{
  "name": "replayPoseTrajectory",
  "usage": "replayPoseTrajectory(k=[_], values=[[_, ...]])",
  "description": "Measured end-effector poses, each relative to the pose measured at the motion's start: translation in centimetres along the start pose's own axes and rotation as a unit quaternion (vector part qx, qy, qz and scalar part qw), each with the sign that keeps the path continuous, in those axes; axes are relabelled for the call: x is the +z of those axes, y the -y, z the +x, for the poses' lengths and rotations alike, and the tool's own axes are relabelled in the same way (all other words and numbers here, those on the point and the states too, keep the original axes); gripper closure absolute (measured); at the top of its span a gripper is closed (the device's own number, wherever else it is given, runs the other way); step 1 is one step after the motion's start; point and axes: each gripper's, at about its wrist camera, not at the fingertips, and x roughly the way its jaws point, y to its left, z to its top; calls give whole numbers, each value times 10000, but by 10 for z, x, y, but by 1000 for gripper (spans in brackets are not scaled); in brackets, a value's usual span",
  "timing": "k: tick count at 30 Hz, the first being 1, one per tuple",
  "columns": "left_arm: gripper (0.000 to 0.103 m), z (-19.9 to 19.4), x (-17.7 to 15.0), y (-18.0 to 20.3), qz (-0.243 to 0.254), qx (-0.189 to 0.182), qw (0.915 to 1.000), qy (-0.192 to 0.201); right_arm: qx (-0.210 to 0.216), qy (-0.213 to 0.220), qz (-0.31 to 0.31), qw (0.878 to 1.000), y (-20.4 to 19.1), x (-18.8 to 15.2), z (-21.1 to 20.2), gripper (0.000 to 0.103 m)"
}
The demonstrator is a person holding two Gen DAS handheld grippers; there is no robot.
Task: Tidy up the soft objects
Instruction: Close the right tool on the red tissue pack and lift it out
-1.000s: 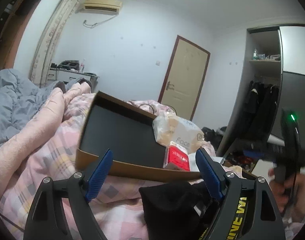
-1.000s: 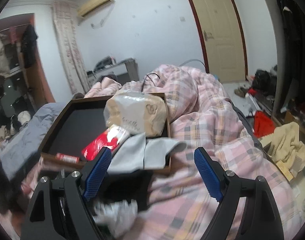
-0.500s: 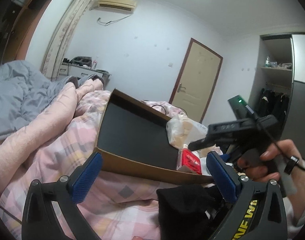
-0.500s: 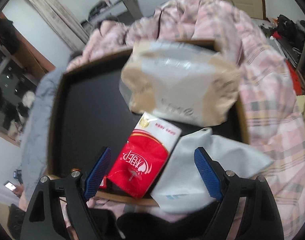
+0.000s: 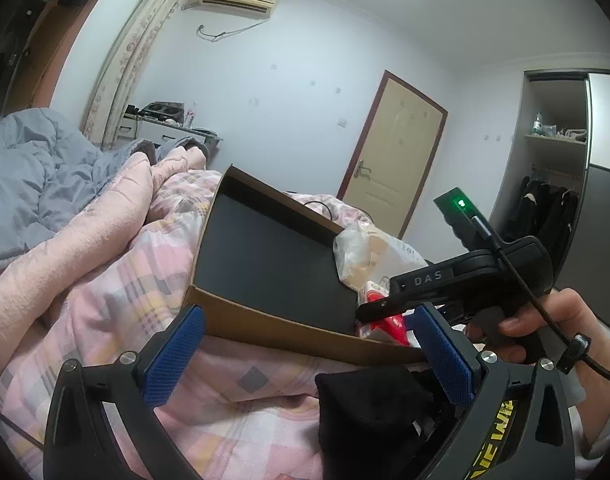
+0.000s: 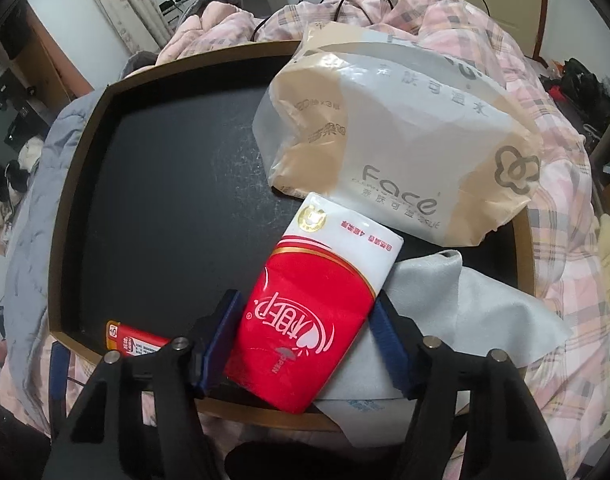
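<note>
At the left, the left tool (image 5: 311,354) is seen with its blue pads spread wide and nothing between them, held just short of the tray (image 5: 265,326) that rests on the bed (image 5: 105,304); a black cloth (image 5: 369,412) lies beneath it. Further right, the right tool (image 6: 305,344) is observed closing around the red tissue pack (image 6: 317,312), which lies in the tray's near corner, partly over a grey cloth (image 6: 469,312) and below the large tissue bag (image 6: 405,140). The pick-up step is judged in hand; a firm squeeze and a clean lift are called for next.
</note>
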Motion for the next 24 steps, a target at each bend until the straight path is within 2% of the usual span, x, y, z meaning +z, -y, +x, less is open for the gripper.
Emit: replayPoseTrajectory(k=[3, 9, 11, 12, 14, 18, 20, 22, 24], values=[[0, 0, 0, 0, 1, -3, 10000, -1, 60, 228, 4, 9997, 3, -5, -16, 48], [0, 0, 0, 1, 14, -7, 10000, -10, 241, 932, 261, 9950, 18, -24, -61, 49], [0, 0, 0, 2, 29, -14, 10000, -19, 206, 1372, 363, 9897, 26, -39, -82, 49], [0, 1, -1, 2, 43, -30, 10000, -33, 154, 1313, 447, 9902, 24, -42, -85, 49], [0, 1, -1, 3, 72, -64, 9999, -57, 335, 1694, 423, 9841, 32, -62, -104, 49], [0, 1, -1, 7, 167, -91, 9998, -67, 888, 2181, 561, 9702, 57, -93, -118, 49], [0, 2, -1, 7, 192, -105, 9997, -65, 1064, 2348, 702, 9636, 67, -102, -110, 48], [0, 2, -1, 8, 204, -119, 9997, -73, 1270, 2363, 928, 9589, 82, -122, -95, 48], [0, 3, -2, 9, 216, -130, 9996, -90, 1434, 2250, 1036, 9582, 89, -127, -82, 48]])
